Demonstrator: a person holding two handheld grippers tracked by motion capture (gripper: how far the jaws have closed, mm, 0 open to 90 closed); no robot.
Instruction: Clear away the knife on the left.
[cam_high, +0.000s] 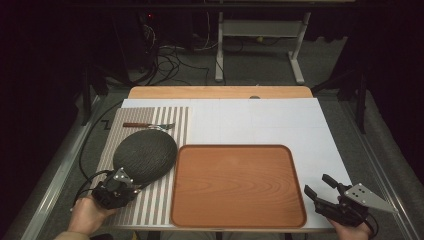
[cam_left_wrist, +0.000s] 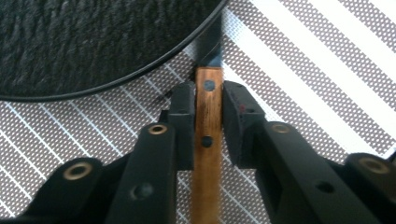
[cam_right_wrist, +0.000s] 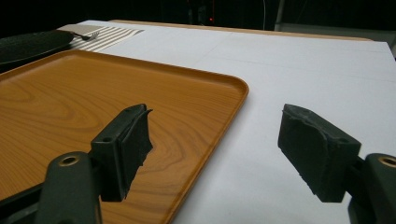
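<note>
A knife with a riveted wooden handle (cam_left_wrist: 208, 140) lies on the striped placemat (cam_left_wrist: 303, 70), its blade reaching under the rim of a dark round plate (cam_left_wrist: 93, 37). My left gripper (cam_left_wrist: 208, 100) is shut on that handle; in the high view this gripper (cam_high: 134, 189) sits at the plate's (cam_high: 145, 155) near edge. A fork (cam_high: 148, 125) with a wooden handle lies beyond the plate. My right gripper (cam_high: 316, 184) rests open to the right of the wooden tray (cam_high: 237, 185), with nothing between its jaws (cam_right_wrist: 215, 149).
The tray (cam_right_wrist: 70, 102) is bare and fills the table's front middle. A white sheet (cam_high: 280, 120) covers the table's right and far parts. The plate (cam_right_wrist: 28, 44) and fork (cam_right_wrist: 91, 35) are far off in the right gripper view. Table legs and cables stand behind.
</note>
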